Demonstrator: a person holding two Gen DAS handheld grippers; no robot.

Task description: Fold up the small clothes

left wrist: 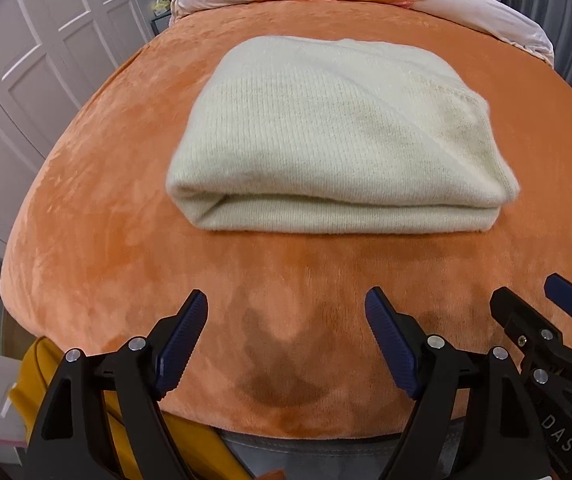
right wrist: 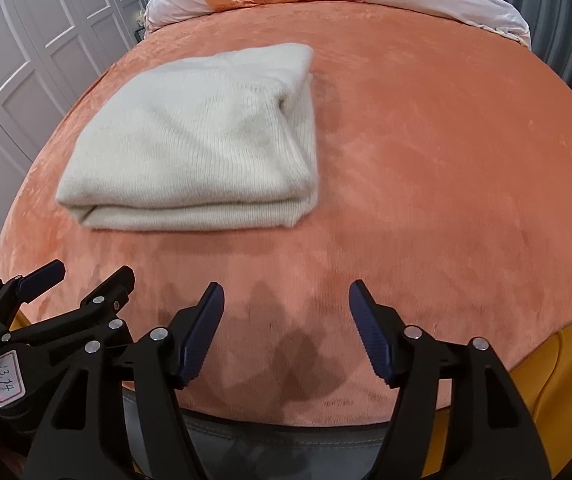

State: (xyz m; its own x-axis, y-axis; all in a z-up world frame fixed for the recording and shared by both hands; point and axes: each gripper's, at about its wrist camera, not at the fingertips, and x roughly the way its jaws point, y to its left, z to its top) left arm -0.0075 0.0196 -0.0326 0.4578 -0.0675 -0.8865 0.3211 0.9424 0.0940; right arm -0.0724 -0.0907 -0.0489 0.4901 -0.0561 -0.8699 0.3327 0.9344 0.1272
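Orange blanket (left wrist: pixel 85 200), folded cream sweater (left wrist: pixel 326 128), paper tag (right wrist: pixel 7 378) right view only

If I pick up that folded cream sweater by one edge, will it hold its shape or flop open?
The cream sweater would probably flop: it is a soft knit, its layers stacked loosely with a gap at the near fold. Lifted by one edge, the layers would likely unfold. It looks fuzzy rather than slick, so the ridged fingers should grip it, and it would likely drag on the plush orange blanket.

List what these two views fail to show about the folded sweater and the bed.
- Folded sweater: its underside and inner layers, hidden by its own top layer in both views.
- Bed: near edge blocked by right gripper and left gripper.
- Pillows: cut off by the top frame edge.
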